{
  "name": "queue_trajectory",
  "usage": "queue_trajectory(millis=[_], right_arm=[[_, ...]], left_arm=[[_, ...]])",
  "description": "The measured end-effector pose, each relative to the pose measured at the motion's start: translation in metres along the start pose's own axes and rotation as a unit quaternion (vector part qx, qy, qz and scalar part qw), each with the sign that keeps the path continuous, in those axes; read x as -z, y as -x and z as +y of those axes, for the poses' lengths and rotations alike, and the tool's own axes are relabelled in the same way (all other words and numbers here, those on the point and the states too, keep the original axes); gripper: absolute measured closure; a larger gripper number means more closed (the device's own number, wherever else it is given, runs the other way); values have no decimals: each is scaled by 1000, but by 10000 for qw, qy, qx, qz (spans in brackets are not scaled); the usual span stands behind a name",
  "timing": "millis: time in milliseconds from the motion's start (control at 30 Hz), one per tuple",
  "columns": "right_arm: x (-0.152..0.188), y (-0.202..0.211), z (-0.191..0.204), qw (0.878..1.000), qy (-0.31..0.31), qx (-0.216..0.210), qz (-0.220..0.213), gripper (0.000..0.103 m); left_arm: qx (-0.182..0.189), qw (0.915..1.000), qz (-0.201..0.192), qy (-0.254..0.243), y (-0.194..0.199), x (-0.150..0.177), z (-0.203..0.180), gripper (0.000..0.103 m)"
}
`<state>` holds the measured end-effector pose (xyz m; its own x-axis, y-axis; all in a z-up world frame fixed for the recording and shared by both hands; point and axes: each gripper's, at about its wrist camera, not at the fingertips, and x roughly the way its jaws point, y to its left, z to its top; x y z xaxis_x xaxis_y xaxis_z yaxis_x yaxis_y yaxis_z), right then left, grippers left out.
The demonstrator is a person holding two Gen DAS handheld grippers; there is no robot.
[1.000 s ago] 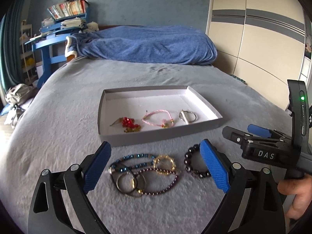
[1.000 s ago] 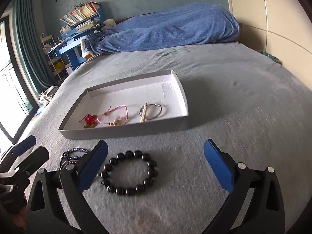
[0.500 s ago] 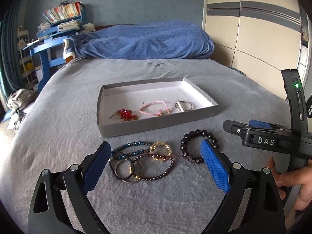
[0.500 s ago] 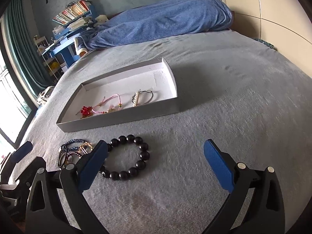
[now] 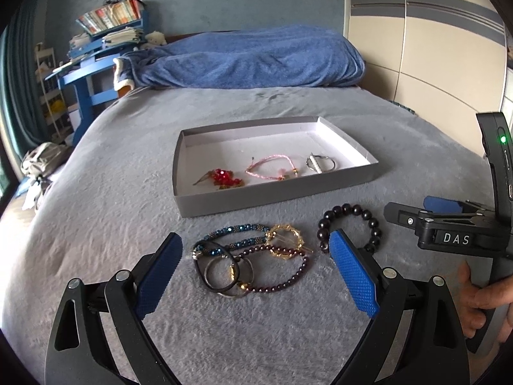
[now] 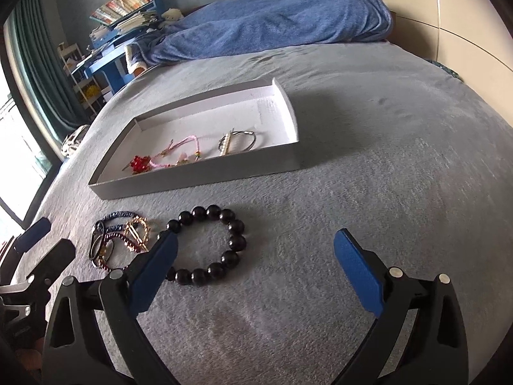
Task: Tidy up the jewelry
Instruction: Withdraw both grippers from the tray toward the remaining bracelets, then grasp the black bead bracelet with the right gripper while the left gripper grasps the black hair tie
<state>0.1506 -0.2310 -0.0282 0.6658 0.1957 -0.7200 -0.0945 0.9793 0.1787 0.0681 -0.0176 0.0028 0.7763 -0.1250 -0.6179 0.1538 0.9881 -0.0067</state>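
Both claws pulled back from the loose jewelry, nothing lifted yet.

Compared with a second ago, farther from the grey tray (image 5: 275,199) and higher over the bed (image 5: 96,224); black bead bracelet (image 6: 208,245) now fully in view by the right claw (image 6: 256,256), spread wide and empty, its left pad overlapping the ring's near edge. Left claw (image 5: 256,266) likewise spread, empty, framing the tangled pile of bangles and beaded strands (image 5: 250,256) lying just beside the tray's near wall. Inside the tray: red bead charm (image 5: 222,178), pink cord bracelet (image 5: 272,166), silver ring piece (image 5: 320,163). Likely a fresh approach ahead, black bracelet first.
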Motion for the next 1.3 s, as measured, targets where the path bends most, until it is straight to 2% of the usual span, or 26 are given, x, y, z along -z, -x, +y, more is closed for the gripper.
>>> queue_trajectory(millis=[100,167,267,367,633,700,833,967,1167,1267,1300], right_arm=[[2,-2,5,9999,130,8,40,19],[4,-6,9,9996,248,43,104,33],[5,-14,14,9988,406,100,237,43],[5,-22,19,9977,565,187,326,46],[5,-44,21,9954,700,340,557,56],[4,-46,22,9947,778,377,557,63],[4,-46,24,9943,855,346,531,86],[5,-42,23,9937,910,444,472,87],[1,-37,4,9956,546,622,443,88],[0,-38,3,9959,502,598,467,88],[1,-38,4,9958,510,601,470,88]], left_arm=[[-111,9998,29,-146,-1,1,-3,11],[-192,9996,94,-169,-4,2,-3,11],[-275,9994,220,-66,-8,3,4,11],[-273,9991,322,16,-11,4,8,11],[-270,9986,419,-153,-15,6,1,11],[-287,9984,448,-183,-17,7,0,11],[-294,9981,500,-222,-19,8,-2,11],[-224,9973,666,-204,-26,10,-2,11],[-123,9961,773,396,-26,12,21,13],[-127,9930,921,727,-30,14,34,22],[-94,9916,994,825,-32,16,38,29]])
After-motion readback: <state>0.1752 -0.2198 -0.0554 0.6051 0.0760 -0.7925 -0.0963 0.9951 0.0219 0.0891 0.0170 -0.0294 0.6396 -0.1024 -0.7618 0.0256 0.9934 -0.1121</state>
